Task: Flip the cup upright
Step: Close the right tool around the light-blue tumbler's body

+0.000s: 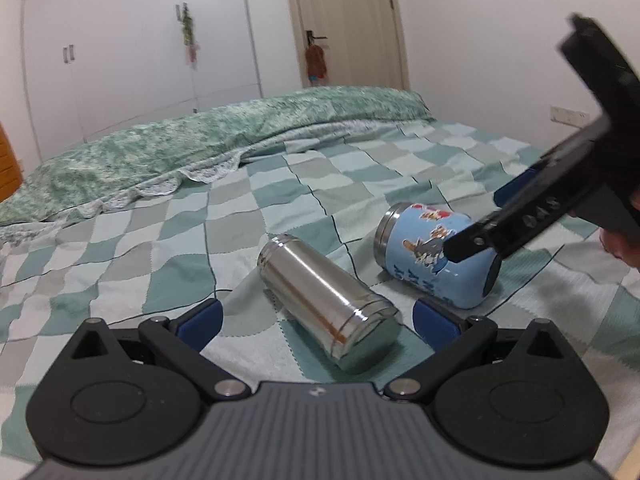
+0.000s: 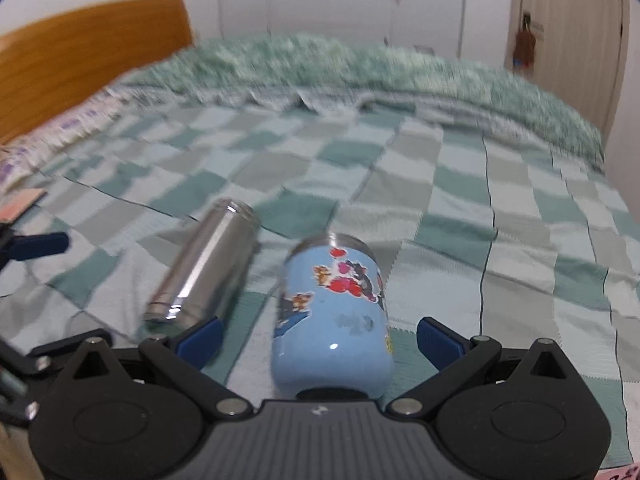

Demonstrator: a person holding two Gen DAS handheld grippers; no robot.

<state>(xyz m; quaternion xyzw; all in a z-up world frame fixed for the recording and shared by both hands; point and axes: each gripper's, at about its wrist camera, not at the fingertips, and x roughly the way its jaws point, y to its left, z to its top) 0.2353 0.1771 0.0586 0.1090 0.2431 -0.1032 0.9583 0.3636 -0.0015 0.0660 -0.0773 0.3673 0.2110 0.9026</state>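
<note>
On the checked bedspread (image 1: 192, 224), the blue cartoon-printed cup (image 1: 436, 256) is seen lying on its side, its steel rim turned toward the folded green blanket (image 1: 208, 140) and its dark base turned toward the right gripper. Just beside the blue cup, on its left as seen in the right wrist view, the plain steel cup (image 1: 328, 304) is also laid on its side; whether the two touch cannot be determined. In the right wrist view, the blue cup (image 2: 334, 312) is framed between the blue pads of the right gripper (image 2: 320, 336), whose jaws are spread wide, with a clear gap left on each side of the cup, so nothing is grasped. In the left wrist view, the black body of the right gripper (image 1: 520, 224) is seen above and partly in front of the blue cup. The steel cup is positioned between the blue pads of the left gripper (image 1: 316, 316), which is likewise released, with both pads held apart from the metal. Beyond the blue cup, the green blanket is bunched along the far side of the bedspread. Behind the blanket, white wardrobe doors (image 1: 140, 40) and a beige door (image 1: 344, 20) are visible. A wooden headboard (image 2: 92, 48) is shown left of the blanket in the right wrist view, which is blurred.
</note>
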